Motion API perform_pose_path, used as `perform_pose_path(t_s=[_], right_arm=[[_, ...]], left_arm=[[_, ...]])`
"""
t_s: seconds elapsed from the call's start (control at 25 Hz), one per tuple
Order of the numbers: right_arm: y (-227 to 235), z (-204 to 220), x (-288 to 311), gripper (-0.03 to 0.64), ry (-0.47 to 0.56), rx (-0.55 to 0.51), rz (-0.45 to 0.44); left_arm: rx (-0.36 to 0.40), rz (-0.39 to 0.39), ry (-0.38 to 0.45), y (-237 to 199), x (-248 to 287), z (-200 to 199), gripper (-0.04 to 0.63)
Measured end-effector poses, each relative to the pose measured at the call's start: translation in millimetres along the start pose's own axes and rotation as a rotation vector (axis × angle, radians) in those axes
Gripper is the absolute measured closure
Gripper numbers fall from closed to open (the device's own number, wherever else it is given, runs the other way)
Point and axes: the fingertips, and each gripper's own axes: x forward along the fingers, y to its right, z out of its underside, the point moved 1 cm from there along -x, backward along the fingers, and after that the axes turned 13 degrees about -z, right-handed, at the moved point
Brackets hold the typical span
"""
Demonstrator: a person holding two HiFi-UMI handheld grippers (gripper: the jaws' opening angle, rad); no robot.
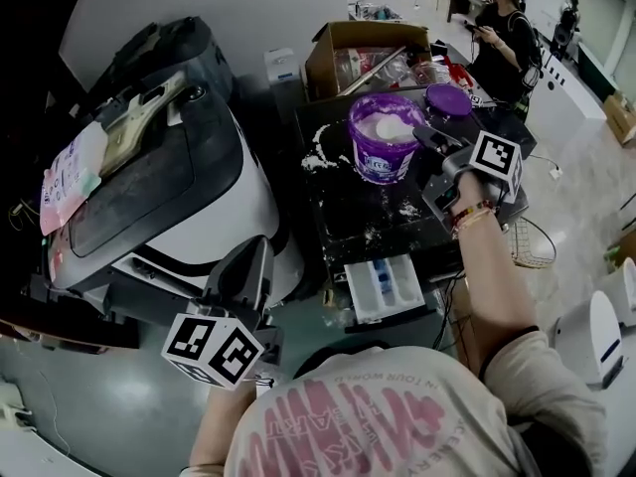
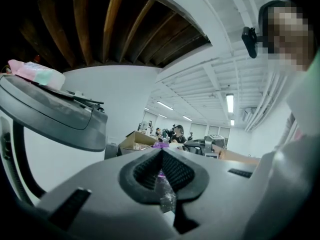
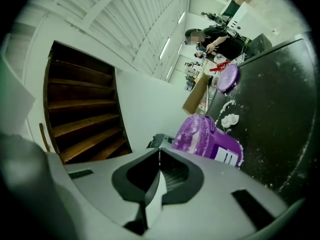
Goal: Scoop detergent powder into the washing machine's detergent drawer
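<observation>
Nearest is the person's pale printed shirt (image 1: 368, 425). Just ahead of it is the left gripper (image 2: 160, 154), its jaws closed tip to tip with nothing between them. A white and dark machine (image 1: 169, 197) rises to the left of those jaws.

Between the two grippers, and nearer the person than the right jaws, the white detergent drawer (image 1: 383, 288) stands pulled out from the front edge of the black desk (image 1: 348, 212).

Farther on, the right gripper (image 3: 159, 151) has its jaws pressed together. A small grey piece shows just past their tips, and what it is cannot be told. Right ahead of those tips is the purple detergent tub (image 1: 383, 157), open and holding white powder (image 1: 383, 125). More spilled powder (image 1: 318, 157) lies on the desk beyond the tub's far side.

Past the tub, the purple lid (image 1: 447, 99) lies on the desk, with a cardboard box (image 1: 363, 53) behind and a seated person (image 1: 502, 38) farthest off.
</observation>
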Motion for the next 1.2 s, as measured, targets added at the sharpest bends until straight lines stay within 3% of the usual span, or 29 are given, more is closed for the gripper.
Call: perform_pose_path(t_s=[0.4, 1.2], right_arm=[[-29, 14, -30, 0.614, 0.032, -0.013, -0.019], [-8, 113, -139, 0.613, 0.150, 0.072, 0.166]], left_arm=[[-0.040, 0.061, 0.018, -6, -4, -2, 0.592], [-0.078, 0.272, -0.055, -4, -22, 36, 0.592]])
